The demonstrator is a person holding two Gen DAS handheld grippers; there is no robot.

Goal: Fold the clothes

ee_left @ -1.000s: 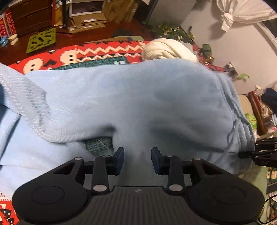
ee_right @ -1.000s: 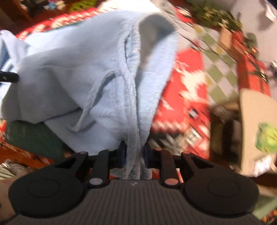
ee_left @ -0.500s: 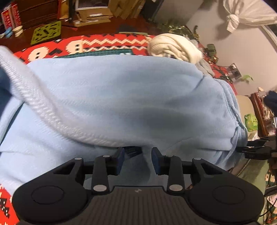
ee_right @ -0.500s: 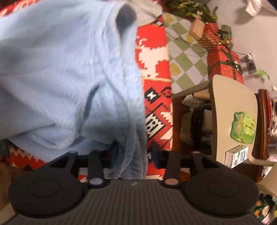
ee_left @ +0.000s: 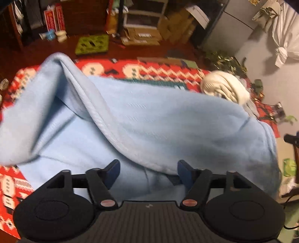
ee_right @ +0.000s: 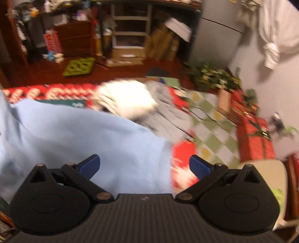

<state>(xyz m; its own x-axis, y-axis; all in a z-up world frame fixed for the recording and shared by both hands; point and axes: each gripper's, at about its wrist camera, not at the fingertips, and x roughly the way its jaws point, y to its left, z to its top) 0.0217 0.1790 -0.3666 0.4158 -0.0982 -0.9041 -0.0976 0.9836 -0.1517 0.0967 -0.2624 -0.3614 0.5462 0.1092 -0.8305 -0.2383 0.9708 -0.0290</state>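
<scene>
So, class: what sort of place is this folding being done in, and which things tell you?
Probably a lived-in room at home around Christmas: a light blue garment lies on a red patterned blanket, wrapped red presents sit by the wall, and cardboard boxes clutter the wooden floor.

I can read no text anywhere. The red-and-white boxes (ee_left: 55, 17) by the dark shelving carry printing, but it is too blurred and small to make out.

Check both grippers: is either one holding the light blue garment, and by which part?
Nothing is held. The left gripper and right gripper have just been opening; the light blue garment lies loose below.
</scene>
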